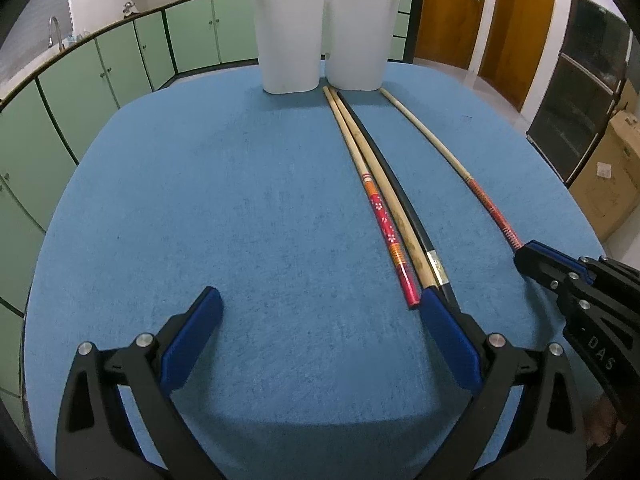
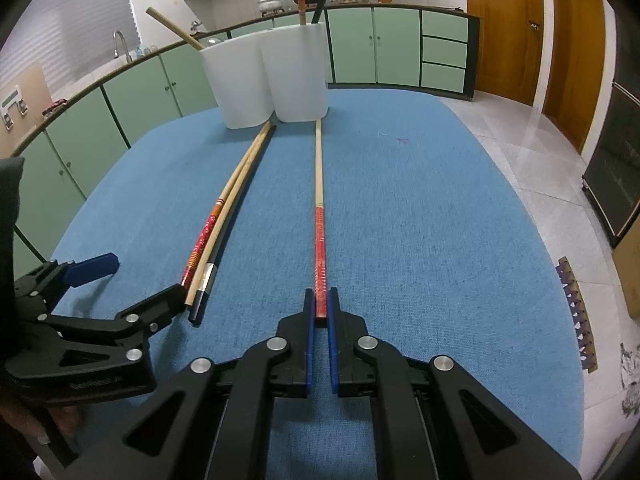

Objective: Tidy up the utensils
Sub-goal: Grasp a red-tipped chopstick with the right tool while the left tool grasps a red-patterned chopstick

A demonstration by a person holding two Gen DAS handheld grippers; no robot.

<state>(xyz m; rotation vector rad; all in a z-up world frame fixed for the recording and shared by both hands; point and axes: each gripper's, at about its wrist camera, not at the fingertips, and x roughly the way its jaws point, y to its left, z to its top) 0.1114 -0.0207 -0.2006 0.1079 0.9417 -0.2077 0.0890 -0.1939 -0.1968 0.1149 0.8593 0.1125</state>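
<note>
Right hand-held gripper [image 2: 320, 304] is closing its blue pads on the near, red-patterned end of a single chopstick [image 2: 318, 216], which is lying straight along the blue counter [image 2: 420, 220] with its pale far tip almost reaching the right white holder [image 2: 298, 72]. Left hand-held gripper [image 1: 320, 300] is hovering low over the counter with its jaws spread wide and holding nothing; its right pad [image 1: 444, 328] is sitting just at the near ends of a bundle of three chopsticks. In that bundle, a red floral chopstick [image 1: 376, 204], a plain bamboo chopstick [image 1: 384, 196] and a black chopstick [image 1: 400, 200] are lying side by side, touching, and pointing toward the gap between the two holders. The single chopstick is lying apart from them, to their right. At the far edge of the counter, the left white holder [image 1: 286, 40] and the right one are standing upright against each other, each with chopsticks sticking out of the top. Green cabinets [image 1: 120, 64] are running along the far wall behind.
</note>
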